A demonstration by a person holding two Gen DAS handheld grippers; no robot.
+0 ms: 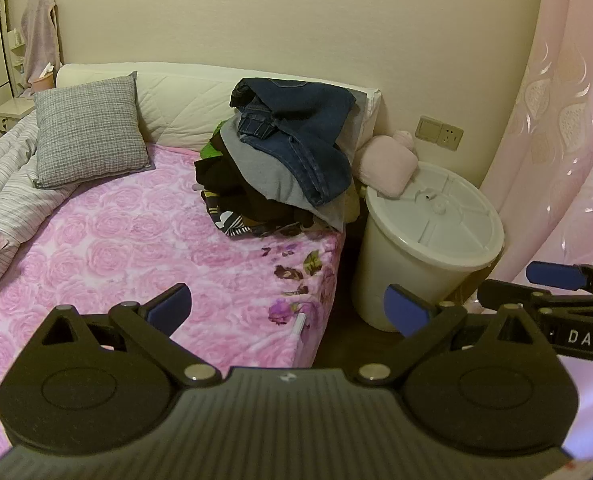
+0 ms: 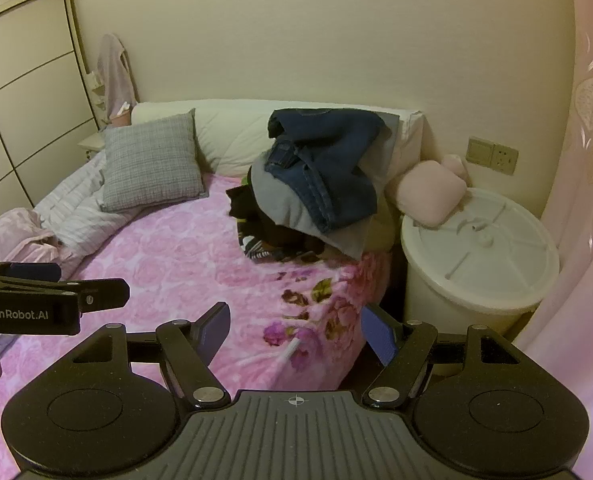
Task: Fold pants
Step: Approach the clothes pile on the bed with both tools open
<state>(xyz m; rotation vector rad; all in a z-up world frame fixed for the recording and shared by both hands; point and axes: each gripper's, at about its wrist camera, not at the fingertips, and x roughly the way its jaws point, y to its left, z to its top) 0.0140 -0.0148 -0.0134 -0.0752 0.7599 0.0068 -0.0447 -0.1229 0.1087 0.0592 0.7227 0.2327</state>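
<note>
Left wrist view first: the left gripper point(image 1: 288, 308) is seen at the bottom of the frame with its blue-padded jaws spread wide and nothing between them, hanging over the near corner of the pink rose-print bed point(image 1: 144, 248). The jeans point(image 1: 296, 136) are found in the middle of the frame, draped on top of a clothes pile point(image 1: 256, 200) at the far right side of the bed, against the white headboard point(image 1: 176, 96). The right gripper point(image 1: 552, 300) is caught at the right edge, seen side-on. A beige side table point(image 1: 10, 110) at the far left edge is only clear here.

Right wrist view: the right gripper point(image 2: 294, 330) is shown at the bottom, jaws held apart and empty, above the same bed corner. The jeans point(image 2: 328, 160) sit slightly right of centre on the pile. What's only given here: the wardrobe doors point(image 2: 24, 100) in the upper left, a crumpled pink garment point(image 2: 12, 236) at the left edge, and the left gripper point(image 2: 48, 292) poking in from the left. The white lidded bin point(image 2: 476, 264) is seen on the right in both views.
</note>
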